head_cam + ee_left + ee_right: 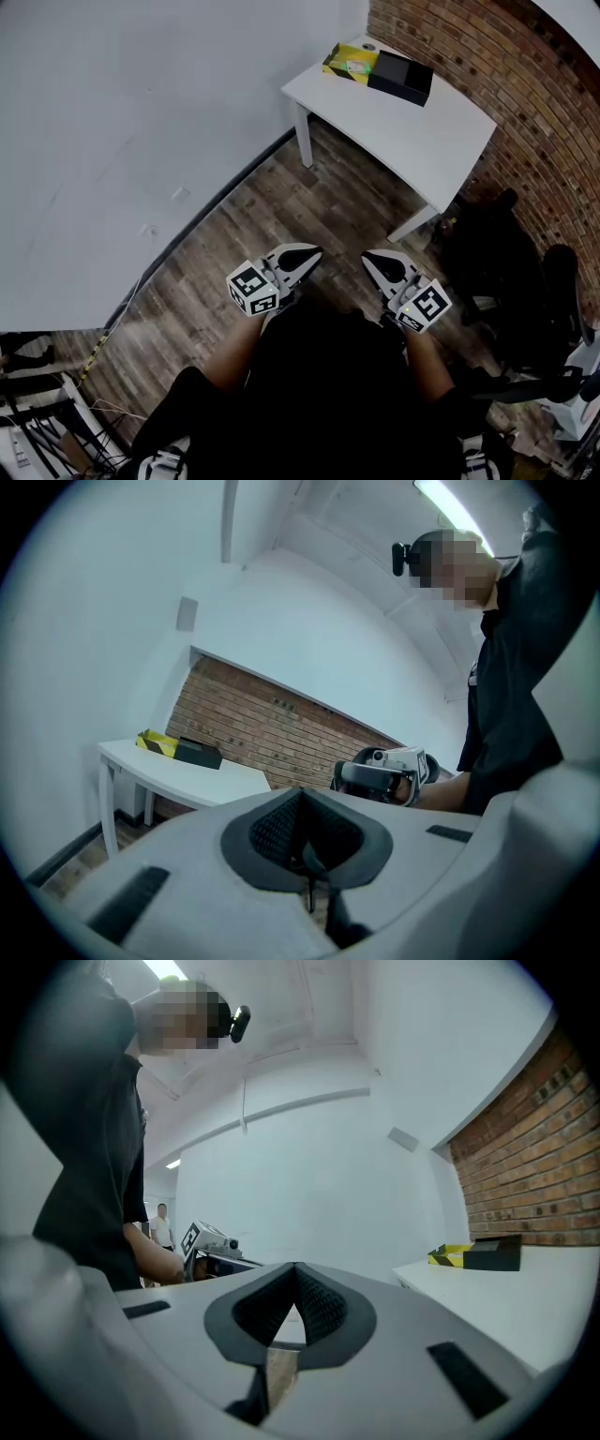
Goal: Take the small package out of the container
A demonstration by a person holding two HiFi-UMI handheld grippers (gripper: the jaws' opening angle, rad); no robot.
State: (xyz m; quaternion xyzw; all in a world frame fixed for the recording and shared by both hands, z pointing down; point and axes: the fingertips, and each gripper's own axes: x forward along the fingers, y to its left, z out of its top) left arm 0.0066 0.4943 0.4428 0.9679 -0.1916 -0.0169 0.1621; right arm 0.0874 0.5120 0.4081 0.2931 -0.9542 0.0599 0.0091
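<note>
Not yet started. Left gripper (302,258) and right gripper (379,262) held low by the body, both closed tight and empty. Up at twelve o'clock, on the white rectangular worktop (412,127): yellow open cardboard container (349,64) touching a black rectangular box (400,77). Small package too distant to make out. Left to do: approach, reach in, lift out.

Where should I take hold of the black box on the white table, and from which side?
Grip the black box across its narrower width, probably coming down from above: it lies flat on the white table, its long sides look free, and the yellow box sits right beside one short end.
</note>
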